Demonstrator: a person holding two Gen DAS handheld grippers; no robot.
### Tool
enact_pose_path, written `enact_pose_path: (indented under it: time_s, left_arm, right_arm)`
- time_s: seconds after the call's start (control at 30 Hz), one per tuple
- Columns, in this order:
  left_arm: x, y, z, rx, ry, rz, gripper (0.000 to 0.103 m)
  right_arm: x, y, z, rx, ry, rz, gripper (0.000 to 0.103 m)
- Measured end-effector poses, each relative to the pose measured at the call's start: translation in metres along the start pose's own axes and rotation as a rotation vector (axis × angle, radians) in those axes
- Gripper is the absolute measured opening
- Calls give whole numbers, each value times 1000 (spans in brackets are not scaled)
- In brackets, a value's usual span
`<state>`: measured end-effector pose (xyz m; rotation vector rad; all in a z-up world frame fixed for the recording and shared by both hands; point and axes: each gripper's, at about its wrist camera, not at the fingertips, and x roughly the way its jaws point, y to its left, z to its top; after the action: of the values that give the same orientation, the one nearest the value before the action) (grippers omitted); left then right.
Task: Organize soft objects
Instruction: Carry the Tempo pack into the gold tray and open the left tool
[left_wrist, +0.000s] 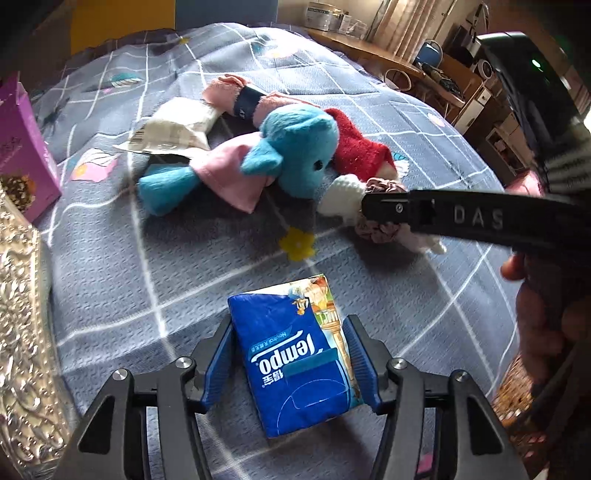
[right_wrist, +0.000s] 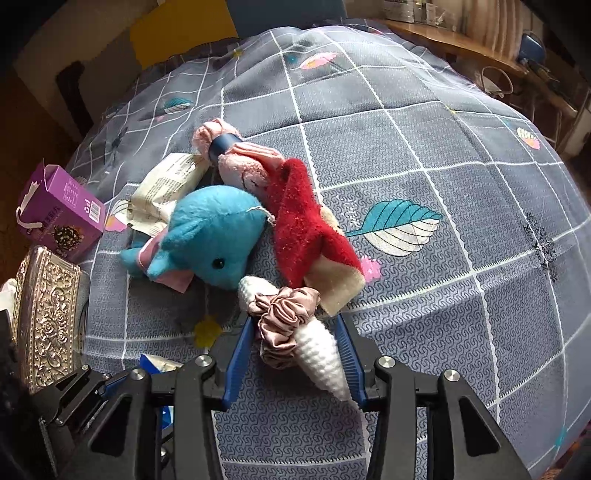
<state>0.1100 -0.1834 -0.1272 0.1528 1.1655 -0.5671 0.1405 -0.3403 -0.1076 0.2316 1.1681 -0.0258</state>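
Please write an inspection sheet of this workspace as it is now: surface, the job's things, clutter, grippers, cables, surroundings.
Surface: grey checked bedspread, wrinkled.
Job's things: blue plush toy, red plush piece, pink rolled cloth in one heap; white crochet piece with pink scrunchie around it; tissue pack apart.
Clutter: white wrapper, purple box, silver embossed box.
Grippers: left hand-held gripper straddles the tissue pack; right hand-held gripper straddles the crochet piece and scrunchie; contact of the pads cannot be told.
Cables: nothing seen.
Surroundings: wooden desk with small items, curtain behind.
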Motion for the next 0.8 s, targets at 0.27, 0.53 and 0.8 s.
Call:
enact_pose_path:
  time_s: [0.27, 0.53, 0.8]
  left_arm:
    - [-4, 6, -22, 80, -64, 4, 60]
    - [-14, -7, -10, 104, -60, 47, 56]
    - [-80, 13, 62, 63, -190, 45, 56]
  right_arm:
    - [8, -2, -1, 2, 43, 16, 44]
    - [13, -4, 0, 22, 61, 35, 44]
    - [19, 3, -1, -20, 86, 1, 42]
